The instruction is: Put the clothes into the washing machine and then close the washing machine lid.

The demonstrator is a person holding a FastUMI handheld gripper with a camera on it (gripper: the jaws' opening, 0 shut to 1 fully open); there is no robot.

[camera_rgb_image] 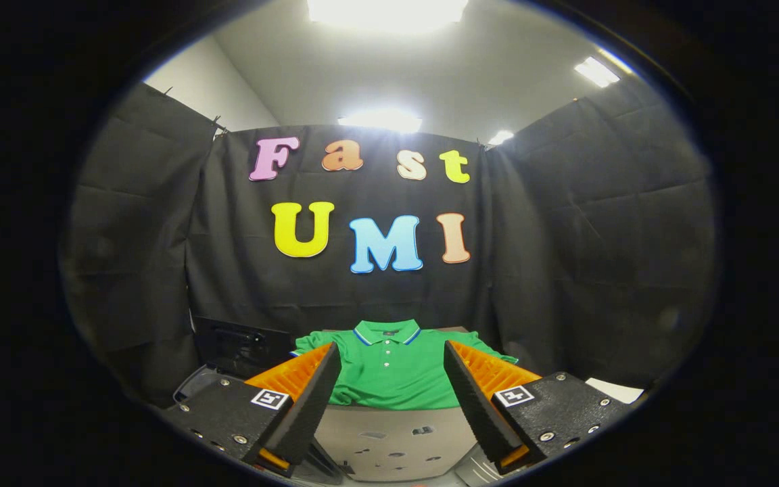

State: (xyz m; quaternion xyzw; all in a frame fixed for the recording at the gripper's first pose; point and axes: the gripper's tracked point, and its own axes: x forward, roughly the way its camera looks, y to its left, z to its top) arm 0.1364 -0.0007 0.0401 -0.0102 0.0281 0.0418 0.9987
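The gripper was held with its jaws spread wide, nothing pinched between them. A green shirt was seen laid flat on a table just beyond the fingertips, centred in the gap, untouched.

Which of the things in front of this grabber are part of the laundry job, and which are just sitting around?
Part of the job:
- green polo shirt, lying flat beyond the fingers
- gripper, fingers open, holding nothing

Just around:
- table under the shirt
- dark object beside the shirt; I cannot tell what it is
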